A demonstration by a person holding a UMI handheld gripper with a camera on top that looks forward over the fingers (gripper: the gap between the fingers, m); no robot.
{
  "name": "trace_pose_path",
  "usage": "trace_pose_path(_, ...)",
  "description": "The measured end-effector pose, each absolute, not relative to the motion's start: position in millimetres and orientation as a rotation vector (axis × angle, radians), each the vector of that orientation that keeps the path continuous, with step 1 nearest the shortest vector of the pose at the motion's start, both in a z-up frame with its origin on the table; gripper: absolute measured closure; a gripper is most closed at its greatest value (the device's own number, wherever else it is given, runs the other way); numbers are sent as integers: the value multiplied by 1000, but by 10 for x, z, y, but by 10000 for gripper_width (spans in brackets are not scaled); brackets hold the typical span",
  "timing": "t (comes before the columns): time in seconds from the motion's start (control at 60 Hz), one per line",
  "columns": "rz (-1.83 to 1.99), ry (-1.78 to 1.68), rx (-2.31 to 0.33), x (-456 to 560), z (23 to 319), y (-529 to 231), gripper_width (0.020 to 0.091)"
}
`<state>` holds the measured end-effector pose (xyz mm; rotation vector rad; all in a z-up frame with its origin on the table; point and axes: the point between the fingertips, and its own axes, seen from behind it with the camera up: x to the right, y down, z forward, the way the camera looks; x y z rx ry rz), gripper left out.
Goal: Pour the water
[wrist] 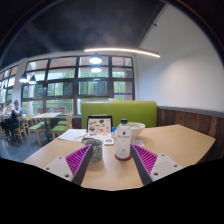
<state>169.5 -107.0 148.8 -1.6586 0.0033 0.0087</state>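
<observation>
I have not started pouring yet: my gripper (110,165) is wide open and holds nothing, and the water bottle (122,140) stands far ahead on the table (185,140), with a dark cup (96,148) just to its left.
</observation>
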Motion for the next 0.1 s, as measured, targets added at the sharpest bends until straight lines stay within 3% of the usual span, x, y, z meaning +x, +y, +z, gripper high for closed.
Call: trace_pose_path(0.1,33,-5,-1664,1564,1456,-1525,275)
